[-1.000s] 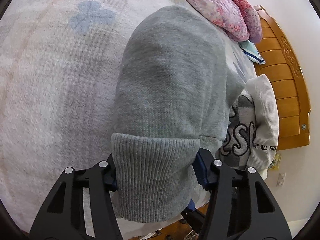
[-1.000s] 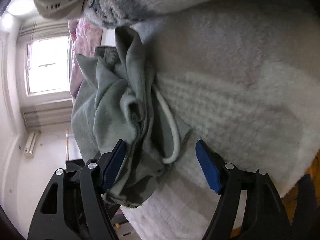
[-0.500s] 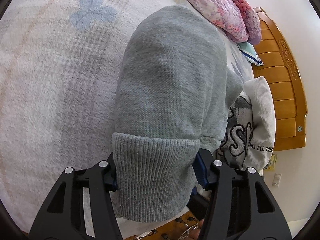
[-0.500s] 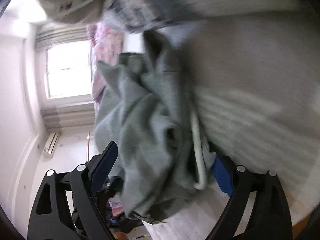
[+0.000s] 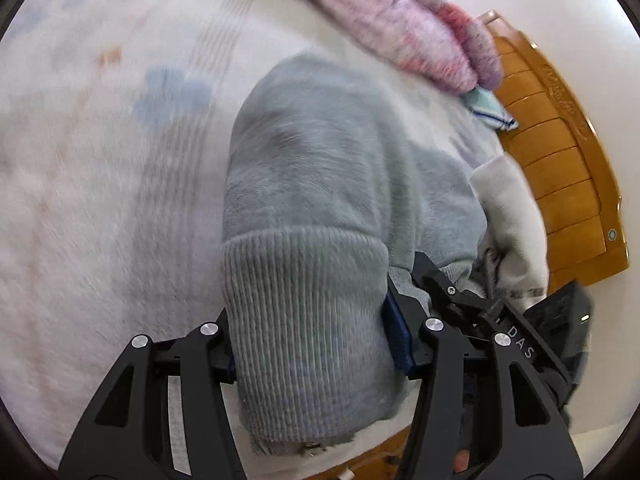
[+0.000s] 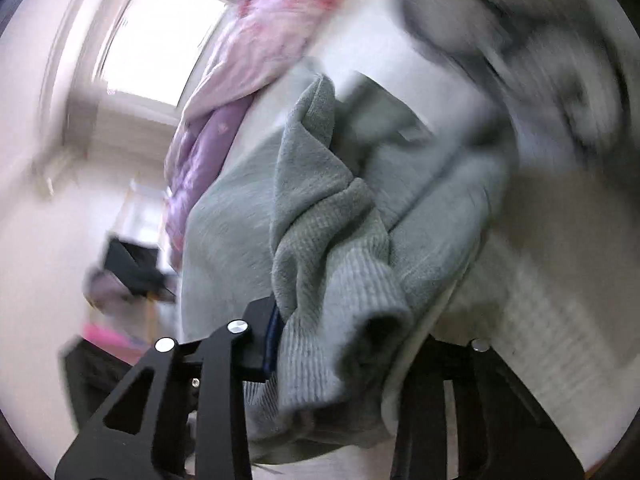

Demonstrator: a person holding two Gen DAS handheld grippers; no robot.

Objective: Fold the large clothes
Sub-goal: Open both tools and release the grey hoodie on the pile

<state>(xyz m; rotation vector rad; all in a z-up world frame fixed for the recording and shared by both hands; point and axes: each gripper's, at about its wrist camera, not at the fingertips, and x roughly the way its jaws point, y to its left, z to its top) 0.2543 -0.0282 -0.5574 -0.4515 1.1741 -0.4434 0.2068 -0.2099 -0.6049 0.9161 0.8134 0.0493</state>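
A grey sweatshirt (image 5: 320, 184) lies on a pale fleece bedspread (image 5: 100, 208). My left gripper (image 5: 308, 344) is shut on its ribbed hem band (image 5: 304, 312), which fills the gap between the blue pads. In the right wrist view my right gripper (image 6: 360, 352) is shut on a bunched part of the same sweatshirt (image 6: 320, 208), with a ribbed cuff (image 6: 360, 312) and a white drawstring between the jaws. The right gripper also shows in the left wrist view (image 5: 500, 320), close beside my left one. Both views are blurred.
A pink and purple quilt (image 5: 400, 28) lies at the far side of the bed. A white sweater with dark lettering (image 5: 508, 216) lies to the right of the grey one. A wooden bed board (image 5: 560, 168) stands at the right. A window (image 6: 160, 40) is behind.
My right gripper has closed on the bunched grey fabric and swung up and round, now next to my left gripper. My left gripper keeps its hold on the hem and has shifted slightly.
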